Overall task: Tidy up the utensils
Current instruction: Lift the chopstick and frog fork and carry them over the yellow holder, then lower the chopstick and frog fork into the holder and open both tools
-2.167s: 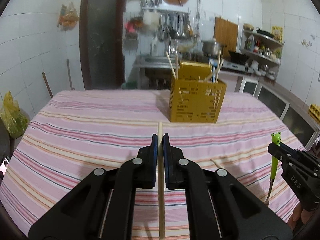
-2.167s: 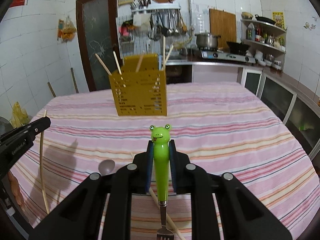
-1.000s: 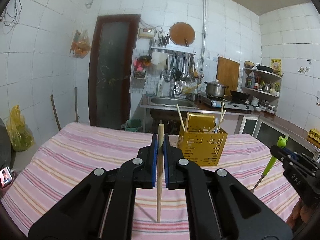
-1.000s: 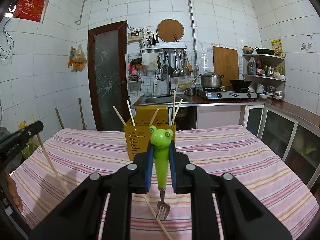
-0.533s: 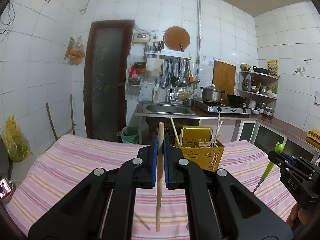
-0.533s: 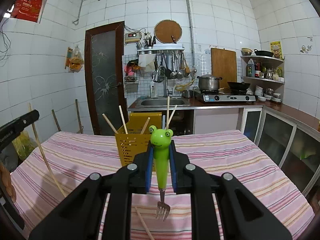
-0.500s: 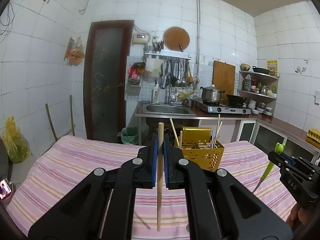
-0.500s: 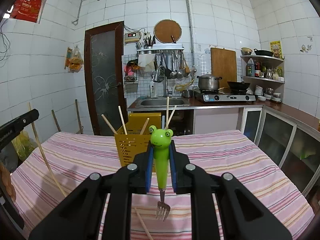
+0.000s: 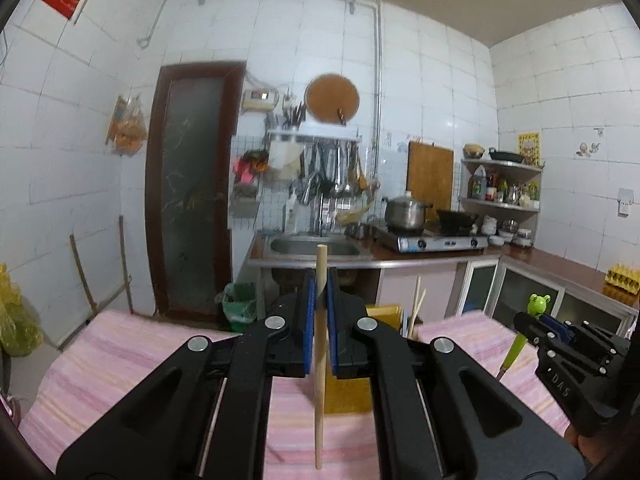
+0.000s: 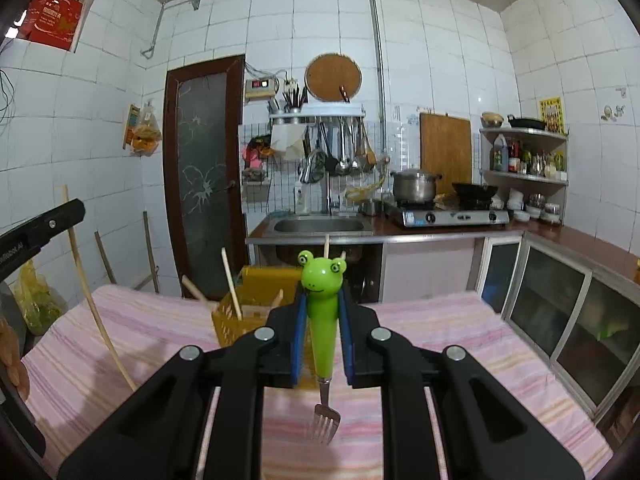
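White tiles [image 10: 440,60] are seen on the walls. A dark door [image 10: 204,184] is set left of a steel sink [image 10: 320,225]. A round board [image 10: 333,77] is hung above a utensil rack [image 10: 320,114]. A pot [image 10: 414,186] is placed on the stove [image 10: 448,216]; corner shelves [image 10: 524,152] are filled with bottles.

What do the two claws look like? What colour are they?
Both claws are black plastic with long angled arms, round silver bolts and flat blue pads inside the fingertips. The left claw and right claw look alike. White lettering is printed on their sides, too small to read fully. No cables or sleeves show.
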Available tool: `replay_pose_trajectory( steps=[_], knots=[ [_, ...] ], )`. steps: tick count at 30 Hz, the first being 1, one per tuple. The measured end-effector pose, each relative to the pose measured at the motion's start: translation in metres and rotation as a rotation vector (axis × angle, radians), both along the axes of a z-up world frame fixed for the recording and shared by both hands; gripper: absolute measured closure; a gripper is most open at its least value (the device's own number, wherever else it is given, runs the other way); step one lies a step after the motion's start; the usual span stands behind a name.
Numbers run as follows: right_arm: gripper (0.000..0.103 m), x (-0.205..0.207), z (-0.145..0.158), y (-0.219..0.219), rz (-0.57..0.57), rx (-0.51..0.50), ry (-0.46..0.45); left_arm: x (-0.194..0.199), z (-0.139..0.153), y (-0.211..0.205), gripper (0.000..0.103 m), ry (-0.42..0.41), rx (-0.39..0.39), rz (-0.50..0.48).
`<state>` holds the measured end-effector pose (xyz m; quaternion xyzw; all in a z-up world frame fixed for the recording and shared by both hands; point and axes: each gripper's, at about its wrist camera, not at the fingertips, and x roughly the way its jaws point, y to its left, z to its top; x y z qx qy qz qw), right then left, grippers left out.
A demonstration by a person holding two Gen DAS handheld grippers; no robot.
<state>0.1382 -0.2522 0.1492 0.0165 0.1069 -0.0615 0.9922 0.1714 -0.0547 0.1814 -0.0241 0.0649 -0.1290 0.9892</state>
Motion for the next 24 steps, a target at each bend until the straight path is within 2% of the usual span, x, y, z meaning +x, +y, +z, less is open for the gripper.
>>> replay_pose_trajectory(
  steps=[9, 14, 17, 22, 24],
  knots=[
    [0.088, 0.052, 0.051, -0.005, -0.008, -0.026, -0.089, 0.054, 0.044, -0.036, 0.099, -0.085, -0.036, -0.036],
    [0.088, 0.087, 0.065, -0.008, 0.007, -0.016, -0.112, 0.089, 0.055, -0.052, 0.099, -0.128, -0.061, -0.039],
    [0.088, 0.106, 0.061, -0.009, 0.029, 0.009, -0.109, 0.114, 0.047, -0.065, 0.099, -0.134, -0.039, -0.027],
    [0.088, 0.134, 0.036, -0.01, 0.054, 0.023, -0.077, 0.15, 0.01, -0.072, 0.099, -0.083, -0.052, -0.027],
    [0.088, 0.146, 0.021, -0.012, 0.062, 0.038, -0.049, 0.16, -0.007, -0.076, 0.099, -0.074, -0.031, -0.019]
  ],
)
